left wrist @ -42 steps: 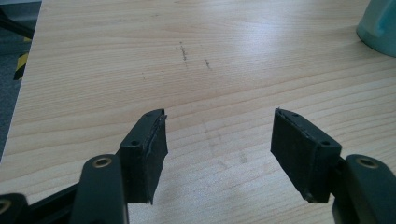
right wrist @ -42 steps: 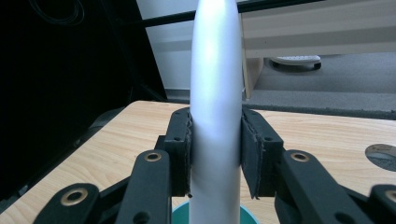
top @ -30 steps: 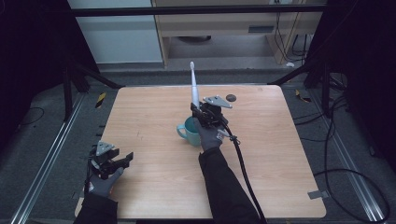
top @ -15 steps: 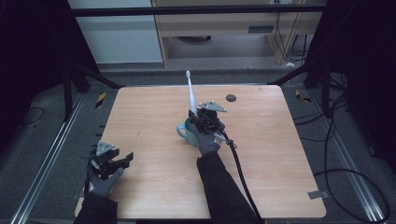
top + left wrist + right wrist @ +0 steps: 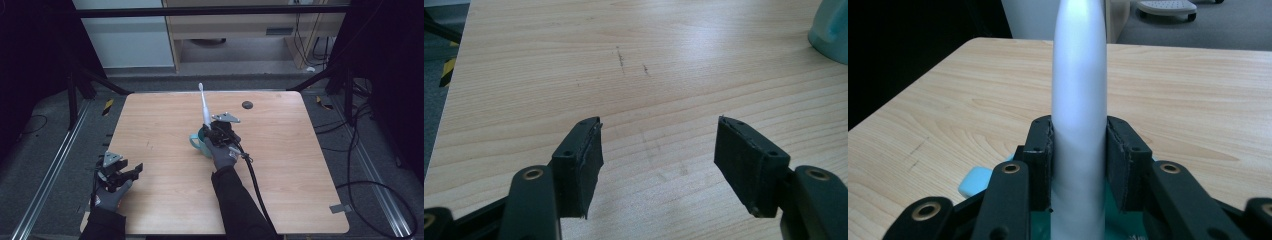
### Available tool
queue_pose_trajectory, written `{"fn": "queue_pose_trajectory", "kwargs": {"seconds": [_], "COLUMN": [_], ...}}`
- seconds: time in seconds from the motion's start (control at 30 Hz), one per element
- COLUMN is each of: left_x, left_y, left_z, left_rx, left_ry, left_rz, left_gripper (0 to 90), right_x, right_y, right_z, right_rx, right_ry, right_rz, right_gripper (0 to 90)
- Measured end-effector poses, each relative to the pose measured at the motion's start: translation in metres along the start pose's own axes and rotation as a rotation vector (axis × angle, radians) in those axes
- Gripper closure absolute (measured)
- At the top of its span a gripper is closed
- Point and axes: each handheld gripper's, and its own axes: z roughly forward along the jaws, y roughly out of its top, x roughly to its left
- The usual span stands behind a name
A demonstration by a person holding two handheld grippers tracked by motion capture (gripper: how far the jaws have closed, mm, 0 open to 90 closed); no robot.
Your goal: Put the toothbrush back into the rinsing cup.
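A white toothbrush (image 5: pixel 204 105) points up and away from the middle of the wooden table (image 5: pixel 300 165), its handle (image 5: pixel 1079 100) clamped between the jaws of my right gripper (image 5: pixel 214 126), which is shut on it. Directly under that gripper stands a pale teal mug (image 5: pixel 199 143) with its handle to the left; its rim (image 5: pixel 975 181) peeks out below the jaws. My left gripper (image 5: pixel 134 170) rests low at the table's front left, jaws wide apart with only bare wood between them (image 5: pixel 656 145). The mug's edge (image 5: pixel 830 30) sits far off to its upper right.
A small dark round disc (image 5: pixel 246 104) lies near the table's far edge, right of centre. Metal rails run along both sides of the table, and cables trail on the floor at the right. A shelf unit stands beyond the far edge.
My right gripper has drawn back toward the person with the toothbrush, staying over the mug. The left gripper has not moved.
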Motion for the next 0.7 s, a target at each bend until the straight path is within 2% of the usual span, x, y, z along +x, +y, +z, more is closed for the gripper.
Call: {"fn": "queue_pose_trajectory", "kwargs": {"seconds": [0.3, 0.47, 0.6, 0.7], "left_x": [0.0, -0.001, -0.001, -0.001], "left_y": [0.0, 0.0, 0.0, 0.0], "left_z": [0.0, 0.0, 0.0, 0.0], "left_rx": [0.001, 0.0, -0.003, -0.002], "left_ry": [-0.001, -0.001, -0.001, -0.002], "left_rz": [0.0, -0.002, -0.003, -0.003], "left_gripper": [34.8, 34.7, 34.7, 34.7], "right_x": [0.001, 0.001, -0.001, -0.003], "right_y": [-0.001, -0.002, 0.0, 0.004], "right_z": [-0.001, -0.003, -0.009, -0.019], "right_rx": [0.022, 0.02, 0.001, -0.022], "right_ry": [-0.014, -0.004, 0.003, 0.015], "right_rz": [-0.03, -0.037, -0.039, -0.047], "right_gripper": [65.4, 63.2, 61.1, 55.0]}}
